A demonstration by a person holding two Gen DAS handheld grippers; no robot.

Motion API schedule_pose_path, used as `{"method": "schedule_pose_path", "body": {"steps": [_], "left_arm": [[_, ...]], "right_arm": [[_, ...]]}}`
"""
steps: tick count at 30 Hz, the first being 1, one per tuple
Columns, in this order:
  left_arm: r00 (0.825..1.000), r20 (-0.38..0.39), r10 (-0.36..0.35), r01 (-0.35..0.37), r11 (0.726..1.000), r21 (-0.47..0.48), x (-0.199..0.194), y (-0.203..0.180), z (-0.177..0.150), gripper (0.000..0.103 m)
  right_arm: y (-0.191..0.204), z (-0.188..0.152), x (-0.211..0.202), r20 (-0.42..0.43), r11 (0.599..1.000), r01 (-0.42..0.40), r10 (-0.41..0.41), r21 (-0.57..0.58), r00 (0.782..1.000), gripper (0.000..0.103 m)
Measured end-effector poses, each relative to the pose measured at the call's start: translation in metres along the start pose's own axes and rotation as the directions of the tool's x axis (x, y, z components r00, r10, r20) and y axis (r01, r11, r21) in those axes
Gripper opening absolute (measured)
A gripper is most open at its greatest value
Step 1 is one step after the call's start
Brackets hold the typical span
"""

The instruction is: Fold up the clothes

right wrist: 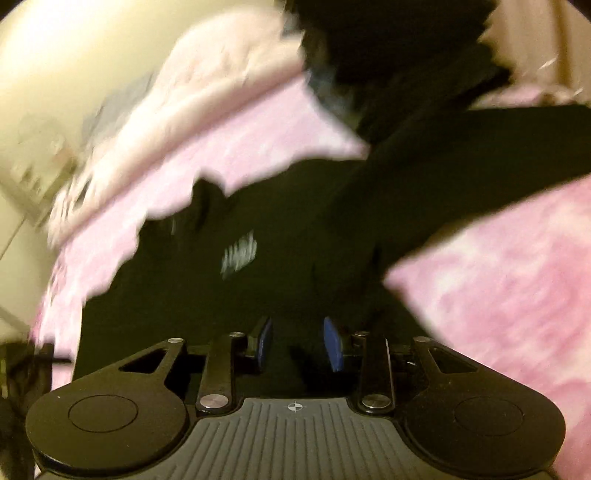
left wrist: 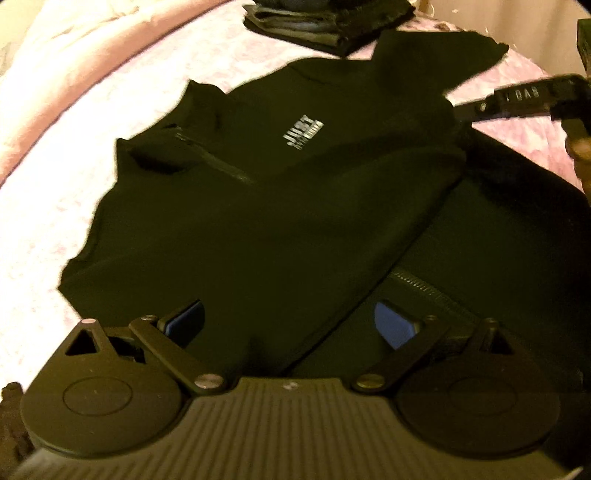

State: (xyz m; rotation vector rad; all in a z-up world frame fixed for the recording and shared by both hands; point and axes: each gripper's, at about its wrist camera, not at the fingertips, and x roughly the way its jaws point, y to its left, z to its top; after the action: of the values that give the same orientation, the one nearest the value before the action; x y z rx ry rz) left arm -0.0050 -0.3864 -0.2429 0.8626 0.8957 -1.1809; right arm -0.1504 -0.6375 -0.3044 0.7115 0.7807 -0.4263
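A black zip-up top [left wrist: 280, 206] with a small white print [left wrist: 303, 134] lies spread on a pink bedspread [left wrist: 55, 206]. One part of it lies folded diagonally across the body, and a sleeve [left wrist: 439, 51] reaches out at the far right. My left gripper [left wrist: 290, 325] hovers over the near edge of the top, open wide, its blue pads [left wrist: 393, 328] holding nothing. The right gripper [left wrist: 535, 98] comes in from the right by that sleeve. In the blurred right wrist view, my right gripper [right wrist: 298, 341] is over the black top [right wrist: 258, 295], open with a narrow gap between its pads.
A stack of folded dark clothes [left wrist: 314, 26] sits at the far end of the bed, also seen as a stack [right wrist: 388, 40] in the right wrist view. A pale pink blanket [left wrist: 74, 55] is bunched along the left. Part of a hand [left wrist: 581, 155] shows at the right edge.
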Motion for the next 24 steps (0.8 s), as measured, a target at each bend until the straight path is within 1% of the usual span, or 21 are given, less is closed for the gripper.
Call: {"method": "schedule_pose_path", "body": {"steps": [1, 2, 4, 5, 6, 7, 8, 10, 11, 14, 16, 17, 18, 20, 21, 22, 23, 24], "left_arm": [[1.0, -0.009, -0.005, 0.005, 1.0, -0.001, 0.005, -0.003, 0.002, 0.097], [1.0, -0.019, -0.01, 0.01, 1.0, -0.004, 0.011, -0.005, 0.005, 0.097], [0.999, -0.031, -0.011, 0.011, 1.0, -0.003, 0.018, -0.01, 0.011, 0.097], [0.999, -0.033, -0.01, 0.01, 1.0, -0.002, 0.02, -0.012, 0.015, 0.097], [1.0, -0.028, -0.011, 0.011, 1.0, -0.003, 0.02, -0.015, 0.02, 0.097], [1.0, -0.024, -0.012, 0.012, 1.0, -0.004, 0.021, -0.017, 0.025, 0.097], [1.0, -0.022, -0.012, 0.012, 1.0, -0.007, 0.022, -0.02, 0.031, 0.097], [1.0, -0.016, -0.011, 0.01, 1.0, -0.01, 0.024, -0.026, 0.043, 0.097], [1.0, -0.012, -0.009, 0.009, 1.0, -0.009, 0.026, -0.03, 0.051, 0.097], [1.0, 0.007, 0.0, -0.001, 1.0, 0.002, 0.029, -0.042, 0.075, 0.097], [1.0, 0.021, 0.006, -0.006, 1.0, 0.011, 0.031, -0.049, 0.089, 0.097], [1.0, 0.026, 0.008, -0.008, 1.0, 0.012, 0.033, -0.052, 0.095, 0.097], [0.999, 0.031, 0.009, -0.009, 1.0, 0.014, 0.034, -0.055, 0.101, 0.097], [0.999, 0.033, 0.009, -0.01, 1.0, 0.019, 0.039, -0.06, 0.111, 0.097], [1.0, 0.03, 0.008, -0.009, 1.0, 0.024, 0.041, -0.063, 0.113, 0.097], [1.0, 0.026, 0.008, -0.009, 1.0, 0.03, 0.043, -0.064, 0.116, 0.097], [1.0, 0.021, 0.008, -0.009, 0.999, 0.035, 0.045, -0.066, 0.117, 0.097], [1.0, 0.016, 0.008, -0.009, 0.999, 0.04, 0.047, -0.067, 0.118, 0.097]], "right_arm": [[-0.01, 0.0, 0.007, -0.035, 1.0, -0.001, 0.002, 0.025, 0.999, 0.034], [-0.018, 0.004, 0.002, -0.026, 0.998, -0.016, 0.018, 0.056, 0.999, 0.034], [-0.035, 0.019, -0.017, 0.035, 0.991, -0.067, 0.063, 0.115, 0.997, 0.034], [-0.047, 0.028, -0.03, 0.078, 0.99, -0.062, 0.052, 0.127, 0.996, 0.037], [-0.06, 0.038, -0.044, 0.127, 0.991, -0.036, 0.019, 0.13, 0.992, 0.044], [-0.073, 0.048, -0.058, 0.175, 0.991, -0.01, -0.014, 0.135, 0.984, 0.064], [-0.086, 0.058, -0.073, 0.223, 0.99, 0.016, -0.047, 0.14, 0.974, 0.072], [-0.13, 0.079, -0.09, 0.262, 0.975, 0.089, -0.143, 0.206, 0.954, 0.072], [-0.158, 0.088, -0.095, 0.269, 0.958, 0.13, -0.199, 0.256, 0.942, 0.072], [-0.235, 0.114, -0.104, 0.27, 0.895, 0.209, -0.33, 0.394, 0.905, 0.072], [-0.278, 0.131, -0.105, 0.258, 0.856, 0.246, -0.392, 0.455, 0.883, 0.072], [-0.296, 0.138, -0.103, 0.25, 0.837, 0.256, -0.413, 0.483, 0.876, 0.072], [-0.311, 0.145, -0.101, 0.242, 0.82, 0.26, -0.427, 0.51, 0.871, 0.071], [-0.337, 0.153, -0.096, 0.231, 0.787, 0.238, -0.431, 0.569, 0.872, 0.071], [-0.345, 0.155, -0.096, 0.228, 0.774, 0.223, -0.427, 0.593, 0.875, 0.069], [-0.351, 0.157, -0.096, 0.226, 0.763, 0.207, -0.42, 0.612, 0.879, 0.045], [-0.353, 0.158, -0.097, 0.225, 0.76, 0.194, -0.41, 0.621, 0.884, 0.021], [-0.353, 0.16, -0.097, 0.225, 0.762, 0.183, -0.397, 0.621, 0.89, 0.019]]}}
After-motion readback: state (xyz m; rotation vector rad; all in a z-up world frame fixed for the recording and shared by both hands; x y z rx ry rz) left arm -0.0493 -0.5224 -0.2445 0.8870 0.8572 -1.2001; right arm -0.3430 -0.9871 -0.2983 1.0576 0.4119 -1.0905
